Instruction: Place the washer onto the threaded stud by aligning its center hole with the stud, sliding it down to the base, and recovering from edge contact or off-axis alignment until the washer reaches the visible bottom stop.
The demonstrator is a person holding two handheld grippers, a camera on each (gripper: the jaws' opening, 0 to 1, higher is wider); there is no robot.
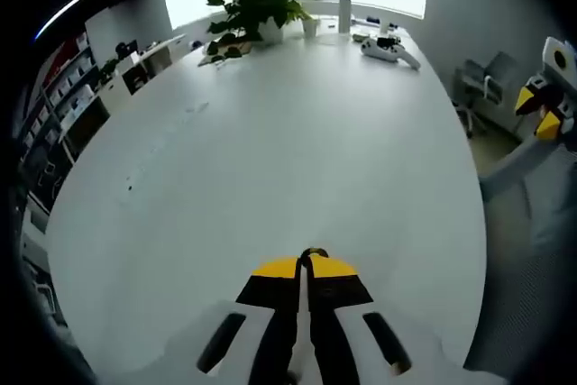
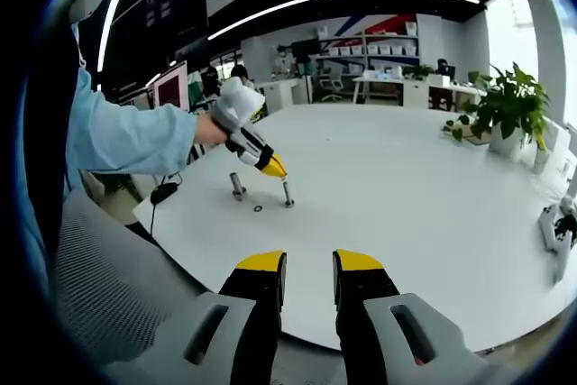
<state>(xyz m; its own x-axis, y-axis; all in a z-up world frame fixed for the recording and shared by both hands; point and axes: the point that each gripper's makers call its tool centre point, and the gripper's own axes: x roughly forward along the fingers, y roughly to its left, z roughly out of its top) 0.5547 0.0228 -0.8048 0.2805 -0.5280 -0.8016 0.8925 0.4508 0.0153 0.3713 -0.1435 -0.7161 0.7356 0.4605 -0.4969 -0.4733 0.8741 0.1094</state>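
Both grippers show here, one clenched and one released. Seen from the right gripper view, at far left a person's sleeve (image 2: 126, 137) reaches out over the white table (image 2: 433, 223), and the hand at its end holds the left gripper (image 2: 274, 169), whose yellow tips point down toward the table top. Just below and left of those tips stands a short bolt (image 2: 237, 187), upright. A small dark washer (image 2: 258, 209) lies flat on the table between that bolt and the stud (image 2: 288, 193), which stands upright just right of the left gripper's tips; the tips come very near the stud's top, though contact cannot be judged. Whether anything is pinched between the tips is too small to tell. In the left gripper view the jaws are pressed together, the yellow tips meeting with no gap.

Further right, at the bottom of its own view, the right gripper (image 2: 309, 268) hangs above the near table edge with its jaws parted and nothing between them. At far right a potted plant (image 2: 509, 105) sits on the table.
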